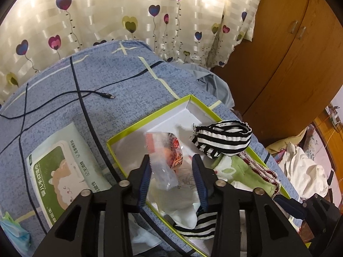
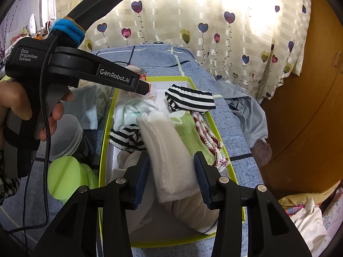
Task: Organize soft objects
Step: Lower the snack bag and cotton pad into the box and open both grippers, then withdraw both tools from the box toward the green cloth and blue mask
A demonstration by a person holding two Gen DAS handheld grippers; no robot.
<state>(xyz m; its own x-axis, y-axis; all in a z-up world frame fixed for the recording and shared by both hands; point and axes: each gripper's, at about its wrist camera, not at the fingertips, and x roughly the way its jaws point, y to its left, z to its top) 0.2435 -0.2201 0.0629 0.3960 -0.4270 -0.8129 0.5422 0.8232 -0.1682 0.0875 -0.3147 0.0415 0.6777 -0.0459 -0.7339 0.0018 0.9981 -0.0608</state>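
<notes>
A green-rimmed white box [image 1: 150, 118] lies on the blue bedcover and holds soft items. In the left wrist view my left gripper [image 1: 171, 158] is open over the box, with a clear plastic packet [image 1: 169, 150] printed in red between its pads; only the left pad touches it. A black-and-white striped cloth [image 1: 223, 137] and a green cloth [image 1: 242, 171] lie to its right. In the right wrist view my right gripper [image 2: 172, 156] is open around a folded white cloth [image 2: 169, 150] resting in the box [image 2: 105, 132]. The left gripper [image 2: 143, 87] reaches in from the left.
A wet-wipes pack [image 1: 62, 171] and black cables [image 1: 85, 94] lie on the cover left of the box. A clear tub [image 2: 66, 137] and a green lid [image 2: 64, 180] stand beside it. A wooden wardrobe [image 1: 289, 53] is at the right, and a curtain hangs behind.
</notes>
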